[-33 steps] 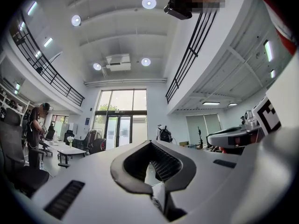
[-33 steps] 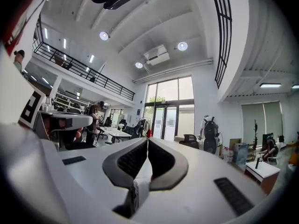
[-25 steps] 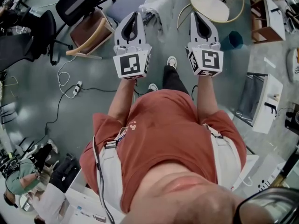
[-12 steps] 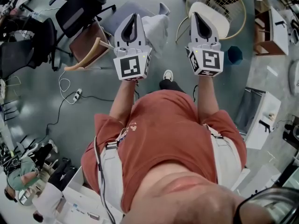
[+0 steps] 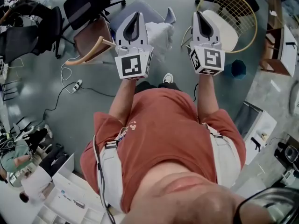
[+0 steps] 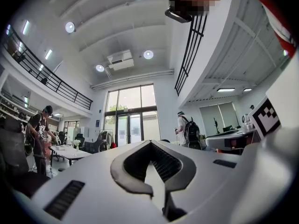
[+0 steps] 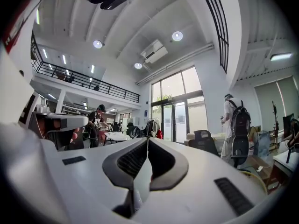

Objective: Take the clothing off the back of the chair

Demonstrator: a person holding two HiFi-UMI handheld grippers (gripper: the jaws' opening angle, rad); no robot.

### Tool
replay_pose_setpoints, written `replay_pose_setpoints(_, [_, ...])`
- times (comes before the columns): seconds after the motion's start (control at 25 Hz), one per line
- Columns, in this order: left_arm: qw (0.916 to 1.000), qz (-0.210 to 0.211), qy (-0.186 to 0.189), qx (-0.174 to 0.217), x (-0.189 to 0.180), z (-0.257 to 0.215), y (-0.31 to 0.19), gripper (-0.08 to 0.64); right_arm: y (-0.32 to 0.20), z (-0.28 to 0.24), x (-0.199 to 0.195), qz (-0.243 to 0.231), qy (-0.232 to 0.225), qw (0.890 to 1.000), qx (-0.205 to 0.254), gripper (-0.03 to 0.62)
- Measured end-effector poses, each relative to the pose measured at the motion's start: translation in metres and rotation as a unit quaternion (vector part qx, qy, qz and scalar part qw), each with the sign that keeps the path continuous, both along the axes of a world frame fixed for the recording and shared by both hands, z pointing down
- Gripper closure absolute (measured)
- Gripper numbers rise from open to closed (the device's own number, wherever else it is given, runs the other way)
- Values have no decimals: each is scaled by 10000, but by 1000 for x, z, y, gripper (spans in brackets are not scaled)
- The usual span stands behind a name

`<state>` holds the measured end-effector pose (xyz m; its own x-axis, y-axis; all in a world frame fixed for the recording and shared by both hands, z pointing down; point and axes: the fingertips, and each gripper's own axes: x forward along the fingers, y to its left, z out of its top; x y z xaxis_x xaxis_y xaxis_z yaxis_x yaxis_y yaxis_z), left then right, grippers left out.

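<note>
Step in hand: judging from the layout, the approach; neither tool has reached the garment.
Left gripper (image 5: 136,15): its jaws are pressed together and hold nothing.
Right gripper (image 5: 198,14): likewise closed tight and empty.
Clothing (image 5: 161,31): a white garment is bunched over the blue-grey chair (image 5: 127,9). It lies ahead of and below both tools, in the gap between them, nearer the left gripper's inner side.
Gripper views: both look level across the room, so neither shows the garment.
Aim: both noses probably need to tip downward until the cloth shows past the jaw tips.
Jaws: they should open before contact, since closed tips would only push the fabric off the far side.
Grip point: a thick fold at the top of the chair back looks best, one tool at each end of the heap.
Lift: going straight up first and then back toward the person should keep the cloth from dragging the chair.
Hazards: the brown chair (image 5: 91,37) sits just outside the left gripper, with its wooden arm close by. The wire-framed chair (image 5: 233,17) stands beyond the right gripper's outer side. Loose cloth may snag on the backrest.
</note>
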<state>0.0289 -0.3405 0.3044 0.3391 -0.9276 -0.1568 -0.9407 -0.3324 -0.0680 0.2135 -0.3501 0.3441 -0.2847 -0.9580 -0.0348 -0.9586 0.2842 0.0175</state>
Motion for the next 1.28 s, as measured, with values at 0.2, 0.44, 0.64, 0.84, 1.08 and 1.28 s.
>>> replay_pose_setpoints(0.2, [9999, -27, 141, -74, -23, 9, -20, 546, -19, 6, -25, -87, 67, 9999, -85, 569])
replay_pose_setpoints(0.44, [9998, -60, 48, -167, -50, 21, -33, 546, -32, 23, -55, -194, 227, 9991, -286, 569])
replay_pose_setpoints(0.64, [9989, -130, 63, -445, -68, 43, -36, 546, -34, 57, -77, -366, 476, 9959, -670, 566])
replay_pose_setpoints(0.84, [9961, 72, -292, -828, -76, 85, -28, 546, -29, 108, -96, -716, 763, 9865, -1257, 487])
replay_pose_setpoints(1.08, [9938, 146, -233, -1079, -84, 107, -23, 546, -18, 167, -127, -1629, 1336, 9576, -1964, 335])
replay_pose_setpoints(1.28, [9919, 166, -162, -1253, -89, 120, -19, 546, 3, 215, -152, -2546, 2126, 9048, -2668, 263])
